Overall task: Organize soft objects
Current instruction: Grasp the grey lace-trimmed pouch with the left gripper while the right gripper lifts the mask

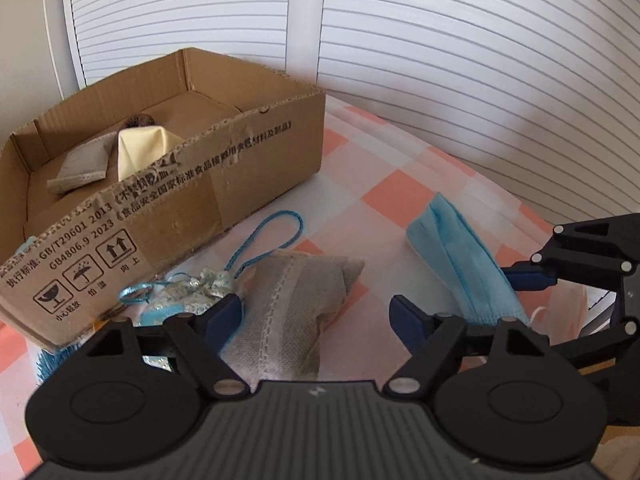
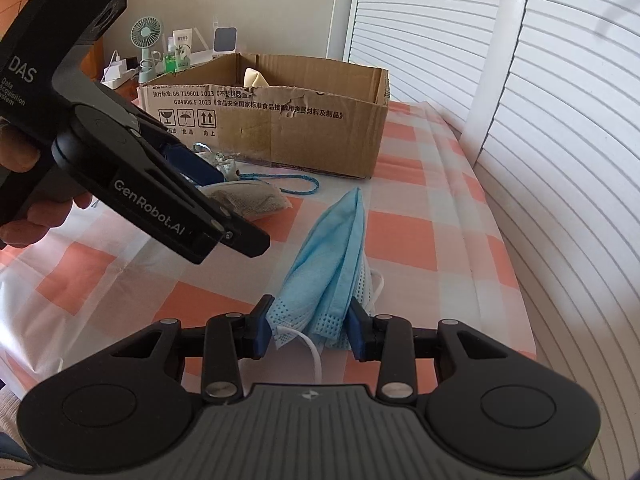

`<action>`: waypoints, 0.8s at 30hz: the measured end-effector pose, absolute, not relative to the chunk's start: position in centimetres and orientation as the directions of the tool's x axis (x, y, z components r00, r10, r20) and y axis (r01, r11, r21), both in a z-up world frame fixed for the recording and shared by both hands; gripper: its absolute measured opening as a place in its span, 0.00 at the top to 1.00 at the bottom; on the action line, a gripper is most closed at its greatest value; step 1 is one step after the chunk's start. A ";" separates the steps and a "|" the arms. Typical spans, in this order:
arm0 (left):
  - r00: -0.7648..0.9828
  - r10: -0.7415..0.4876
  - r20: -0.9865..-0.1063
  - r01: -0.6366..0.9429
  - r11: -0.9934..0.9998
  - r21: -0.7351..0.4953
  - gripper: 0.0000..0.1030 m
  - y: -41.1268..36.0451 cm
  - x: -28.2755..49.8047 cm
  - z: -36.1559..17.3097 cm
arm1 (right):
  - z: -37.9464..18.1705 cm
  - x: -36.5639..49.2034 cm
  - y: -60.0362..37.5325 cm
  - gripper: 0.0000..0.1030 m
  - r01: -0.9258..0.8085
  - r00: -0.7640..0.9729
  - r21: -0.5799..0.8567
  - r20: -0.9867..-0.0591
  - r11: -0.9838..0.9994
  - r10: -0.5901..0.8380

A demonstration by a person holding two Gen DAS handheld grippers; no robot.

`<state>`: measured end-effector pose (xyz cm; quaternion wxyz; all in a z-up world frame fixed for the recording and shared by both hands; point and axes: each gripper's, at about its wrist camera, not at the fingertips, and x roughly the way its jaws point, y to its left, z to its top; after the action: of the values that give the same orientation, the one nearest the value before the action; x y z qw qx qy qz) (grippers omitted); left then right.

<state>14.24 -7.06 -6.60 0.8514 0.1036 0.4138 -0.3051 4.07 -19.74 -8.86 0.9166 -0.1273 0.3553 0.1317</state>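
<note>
A grey woven pouch (image 1: 292,312) with a blue cord loop (image 1: 276,232) lies on the checked cloth in front of the cardboard box (image 1: 240,184). My left gripper (image 1: 316,320) stands open astride it, one finger near its left edge and the other clear of its right side. A crumpled blue face mask (image 2: 332,248) rises from between the pads of my right gripper (image 2: 309,330), which is shut on its lower end. A white ear loop (image 2: 312,348) trails from it. The box holds a cream cloth (image 1: 140,148) and a small grey pouch (image 1: 80,168).
A silver-and-blue drawstring bag (image 1: 200,288) rests against the box front, left of the grey pouch. White slatted shutters (image 1: 480,80) run behind and to the right of the bed. A fan (image 2: 146,40) and bottles stand beyond the box. A hand (image 2: 24,200) grips the left tool.
</note>
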 end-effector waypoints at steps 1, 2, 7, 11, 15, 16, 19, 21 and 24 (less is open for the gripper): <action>0.454 -0.448 -0.770 0.619 0.781 -0.089 0.22 -7.1 13.9 -6.5 | -8.9 4.1 -19.7 0.59 -0.332 0.712 -0.140 -0.685 0.933 0.151; 0.438 -0.464 -0.770 0.638 0.764 -0.097 0.22 -7.2 13.5 -6.3 | -8.9 4.1 -19.8 0.59 -0.334 0.712 -0.140 -0.685 0.932 0.152; 0.479 -0.444 -0.757 0.628 0.776 -0.057 0.21 -7.5 13.1 -5.6 | -8.9 4.0 -19.8 0.59 -0.336 0.713 -0.143 -0.684 0.931 0.152; 0.461 -0.478 -0.747 0.620 0.776 -0.114 0.21 -7.6 13.8 -5.5 | -8.9 4.0 -19.8 0.59 -0.336 0.713 -0.141 -0.685 0.931 0.153; 0.446 -0.465 -0.765 0.615 0.780 -0.115 0.21 -8.3 13.9 -6.4 | -8.8 4.0 -19.9 0.59 -0.334 0.714 -0.141 -0.683 0.932 0.152; 0.447 -0.451 -0.773 0.612 0.784 -0.104 0.21 -8.5 13.9 -6.7 | -8.8 4.0 -19.9 0.59 -0.333 0.714 -0.143 -0.683 0.932 0.151; 0.451 -0.437 -0.778 0.595 0.797 -0.103 0.22 -8.4 14.0 -7.2 | -8.8 3.9 -20.1 0.59 -0.329 0.718 -0.157 -0.682 0.931 0.139; 0.450 -0.444 -0.775 0.579 0.806 -0.126 0.25 -8.2 14.2 -7.2 | -8.8 4.0 -20.2 0.59 -0.325 0.720 -0.158 -0.681 0.932 0.136; 0.465 -0.445 -0.765 0.560 0.817 -0.136 0.46 -8.2 14.5 -7.1 | -8.8 4.0 -20.4 0.59 -0.316 0.722 -0.155 -0.679 0.936 0.132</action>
<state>14.46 -8.18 -7.14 0.8531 0.0672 0.4253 -0.2945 3.98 -20.40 -8.78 0.9187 -0.1313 0.3520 0.1219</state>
